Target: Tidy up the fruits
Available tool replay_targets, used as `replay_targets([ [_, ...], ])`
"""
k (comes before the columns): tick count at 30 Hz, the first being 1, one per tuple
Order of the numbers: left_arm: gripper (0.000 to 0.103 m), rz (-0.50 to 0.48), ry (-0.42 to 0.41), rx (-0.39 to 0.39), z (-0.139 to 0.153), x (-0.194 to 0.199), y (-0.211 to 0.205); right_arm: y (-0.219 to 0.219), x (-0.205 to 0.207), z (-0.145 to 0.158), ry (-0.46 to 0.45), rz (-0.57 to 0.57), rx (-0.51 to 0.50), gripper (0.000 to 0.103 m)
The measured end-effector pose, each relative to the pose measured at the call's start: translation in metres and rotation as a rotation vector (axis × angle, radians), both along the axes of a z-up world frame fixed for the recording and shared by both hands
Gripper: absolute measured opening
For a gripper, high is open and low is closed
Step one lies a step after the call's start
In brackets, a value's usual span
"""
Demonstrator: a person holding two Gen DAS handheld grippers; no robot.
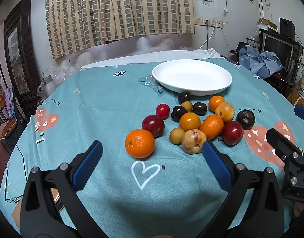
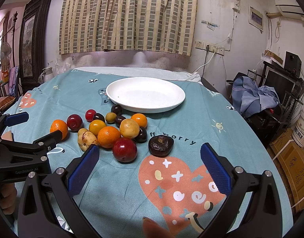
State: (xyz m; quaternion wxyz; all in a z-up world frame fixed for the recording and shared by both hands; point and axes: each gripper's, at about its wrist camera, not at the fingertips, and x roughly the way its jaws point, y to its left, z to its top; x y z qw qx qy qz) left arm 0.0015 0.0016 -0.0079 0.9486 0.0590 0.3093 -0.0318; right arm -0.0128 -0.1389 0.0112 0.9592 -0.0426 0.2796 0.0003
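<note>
Teal cloth [image 1: 104, 107] printed with hearts covers the counter, and on it a loose cluster of fruits lies just in front of an empty white plate [image 1: 192, 76]. Nearest the left hand-held gripper [image 1: 152, 152] sits a large orange [image 1: 140, 143], slightly apart from the rest; its jaws stand wide apart with nothing between them. The right hand-held gripper [image 2: 149, 155] is likewise spread and empty, hovering near a red plum [image 2: 124, 150] and a dark wrinkled fruit [image 2: 161, 143]. Nothing is on the plate yet, so the sorting seems barely begun. The risk, as I judge it, lies in the crowding: most pieces touch one another, so a finger pushed into the pile could nudge neighbours and send round fruit rolling over the cloth toward the counter's edge. The small dark cherries [image 1: 199, 108] may slip from broad pads, and the soft wrinkled fruit could bruise if squeezed hard.
</note>
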Motion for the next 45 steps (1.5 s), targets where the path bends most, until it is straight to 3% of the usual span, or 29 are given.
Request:
replay_targets([
  [31,0.101,-0.001,0.005,0.003,0.000,0.001,0.000,0.002,0.000,-0.001,-0.004,0.004,0.008,0.102],
  [36,0.101,-0.006,0.019,-0.004,-0.011,0.000,0.002,0.001,0.002,0.000,0.024,0.043,0.066,0.102],
  [40,0.101,-0.005,0.061,-0.040,-0.018,0.006,0.005,-0.007,0.014,-0.010,0.117,0.077,0.150,0.102],
  [42,0.101,0.002,0.087,-0.058,-0.022,0.008,0.010,-0.012,0.022,-0.019,0.180,0.107,0.220,0.102],
  [45,0.101,0.001,0.153,-0.080,-0.028,0.016,0.015,-0.028,0.026,-0.027,0.204,0.110,0.325,0.102],
])
